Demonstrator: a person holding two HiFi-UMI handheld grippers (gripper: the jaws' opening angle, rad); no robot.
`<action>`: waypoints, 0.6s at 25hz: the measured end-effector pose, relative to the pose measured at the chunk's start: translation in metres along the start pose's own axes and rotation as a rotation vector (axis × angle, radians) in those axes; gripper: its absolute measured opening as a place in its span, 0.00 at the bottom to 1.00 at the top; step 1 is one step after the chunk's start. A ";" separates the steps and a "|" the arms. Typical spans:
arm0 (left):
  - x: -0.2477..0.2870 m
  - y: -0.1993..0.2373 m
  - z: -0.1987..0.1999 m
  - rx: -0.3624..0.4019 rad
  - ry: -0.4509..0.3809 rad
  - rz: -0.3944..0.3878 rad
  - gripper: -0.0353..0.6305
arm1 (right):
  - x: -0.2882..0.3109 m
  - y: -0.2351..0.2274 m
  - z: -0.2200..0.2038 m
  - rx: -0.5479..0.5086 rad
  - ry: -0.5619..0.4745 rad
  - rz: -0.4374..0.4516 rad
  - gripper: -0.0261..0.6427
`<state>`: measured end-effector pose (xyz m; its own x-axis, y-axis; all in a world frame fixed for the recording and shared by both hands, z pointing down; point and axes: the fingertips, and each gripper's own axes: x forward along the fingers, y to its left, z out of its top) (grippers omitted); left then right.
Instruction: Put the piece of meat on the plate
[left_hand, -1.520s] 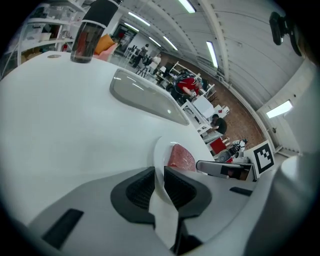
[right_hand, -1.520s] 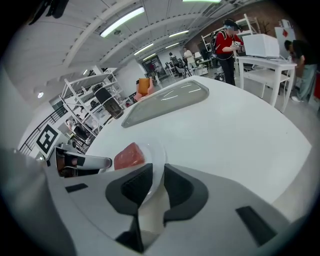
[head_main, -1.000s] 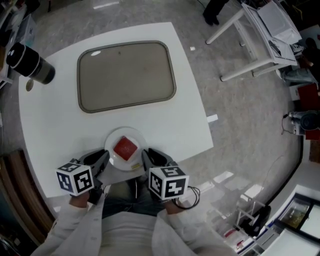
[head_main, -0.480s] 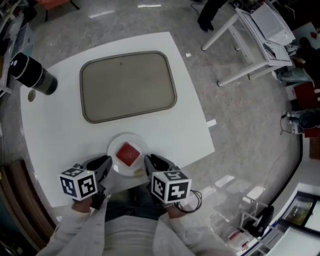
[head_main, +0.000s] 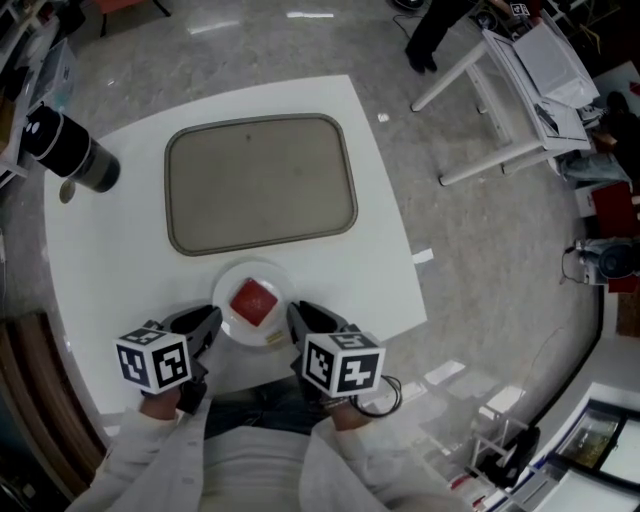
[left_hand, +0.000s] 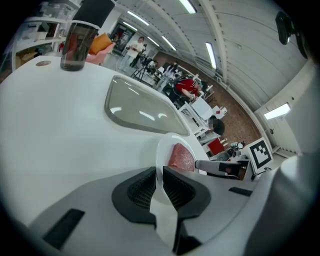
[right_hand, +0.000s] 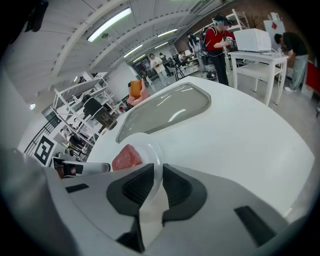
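Lab/workshop hall, ceiling strip lights (right_hand: 109, 24), wire shelving (right_hand: 70, 97), white work bench (right_hand: 260, 70), ppl (right_hand: 218, 40) standing

A grey speckled floor (head_main: 480, 250) surrounds the white table (head_main: 90, 290). A white trestle desk (head_main: 510, 62) stands beyond the table's far right corner. Long ceiling lights (right_hand: 107, 24) glow overhead, and white shelving (right_hand: 75, 95) lines one side.

left gripper (head_main: 208, 320) and right gripper (head_main: 295, 316) side by side, fingers (left_hand: 140, 188) pinching plate (head_main: 250, 268) rim.
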<state>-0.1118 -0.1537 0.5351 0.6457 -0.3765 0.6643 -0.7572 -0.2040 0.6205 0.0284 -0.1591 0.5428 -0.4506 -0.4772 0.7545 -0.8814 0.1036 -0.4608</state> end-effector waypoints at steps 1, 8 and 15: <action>0.001 0.000 0.004 0.002 0.001 0.005 0.13 | 0.002 0.000 0.005 0.001 0.002 0.005 0.14; 0.012 -0.004 0.044 0.010 -0.026 0.027 0.13 | 0.011 -0.004 0.049 -0.015 -0.009 0.036 0.13; 0.026 -0.002 0.095 0.021 -0.073 0.054 0.13 | 0.028 -0.009 0.097 -0.029 -0.019 0.067 0.13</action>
<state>-0.1027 -0.2485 0.5117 0.5956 -0.4519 0.6641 -0.7932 -0.2005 0.5749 0.0373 -0.2577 0.5227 -0.5066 -0.4846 0.7131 -0.8530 0.1611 -0.4965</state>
